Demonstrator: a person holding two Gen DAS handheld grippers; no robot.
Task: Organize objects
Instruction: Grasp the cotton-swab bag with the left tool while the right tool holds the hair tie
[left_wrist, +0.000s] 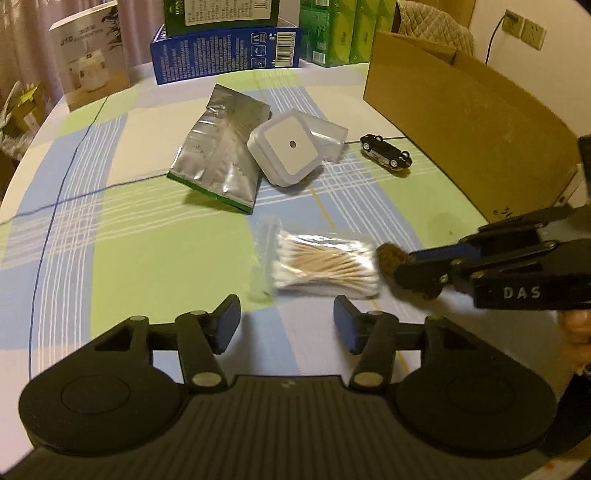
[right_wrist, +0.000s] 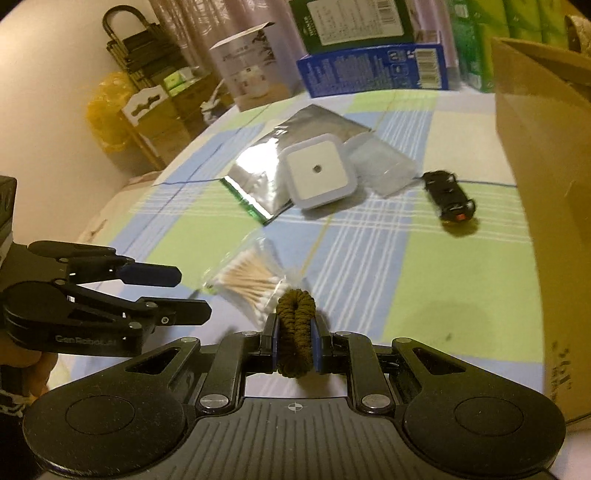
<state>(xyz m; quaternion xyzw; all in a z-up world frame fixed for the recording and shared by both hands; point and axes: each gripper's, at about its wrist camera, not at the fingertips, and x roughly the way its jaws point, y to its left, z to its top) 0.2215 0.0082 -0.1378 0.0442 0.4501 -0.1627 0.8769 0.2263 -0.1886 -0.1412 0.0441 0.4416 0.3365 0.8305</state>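
above the checked tablecloth (left_wrist: 110, 240), the right gripper (right_wrist: 294, 341) is pinching a brown hair tie (right_wrist: 295, 325) between closed jaws; the cardboard box (right_wrist: 546, 184) is standing to its right. the left gripper (left_wrist: 286, 325) is hovering wide open and empty, with the cotton swab packet (left_wrist: 325, 267) lying crosswise just ahead.

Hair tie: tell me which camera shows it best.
The right wrist view. There the hair tie sits close and centred, clamped between the right gripper jaws, its looped shape clear. The left wrist view shows only a blurred brown lump at that gripper's tip.
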